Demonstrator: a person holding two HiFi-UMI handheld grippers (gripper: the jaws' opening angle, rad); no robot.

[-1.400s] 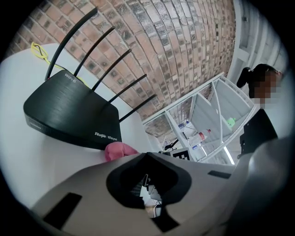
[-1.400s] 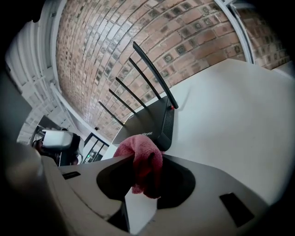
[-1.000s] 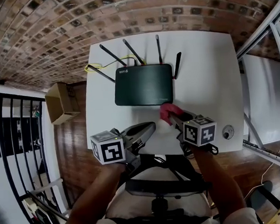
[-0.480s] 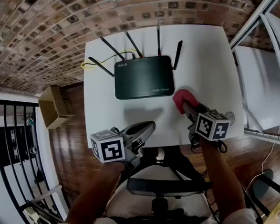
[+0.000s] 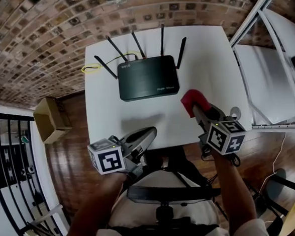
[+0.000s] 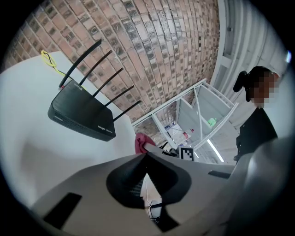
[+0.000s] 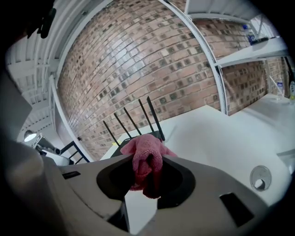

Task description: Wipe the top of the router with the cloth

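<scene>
A black router [image 5: 147,78] with several thin antennas lies flat at the back of the white table [image 5: 208,50]; it also shows in the left gripper view [image 6: 83,110] and, partly hidden, behind the cloth in the right gripper view [image 7: 120,142]. My right gripper [image 5: 193,102] is shut on a bunched red-pink cloth [image 5: 191,101], held in the air to the right of the router's front corner. The cloth [image 7: 146,161] fills the space between those jaws. My left gripper [image 5: 149,135] hangs at the table's near edge, its jaws closed on nothing [image 6: 145,155].
A yellow cable [image 5: 91,68] loops off the table's back left corner behind the router. A round cable port [image 5: 235,114] sits in the table's right front corner. A cardboard box [image 5: 50,127] stands on the wooden floor to the left, and a white metal rack [image 5: 271,81] to the right.
My right gripper has lifted the cloth off the table and carried it right, away from the router's front edge. The left gripper has shifted slightly along the near edge.
</scene>
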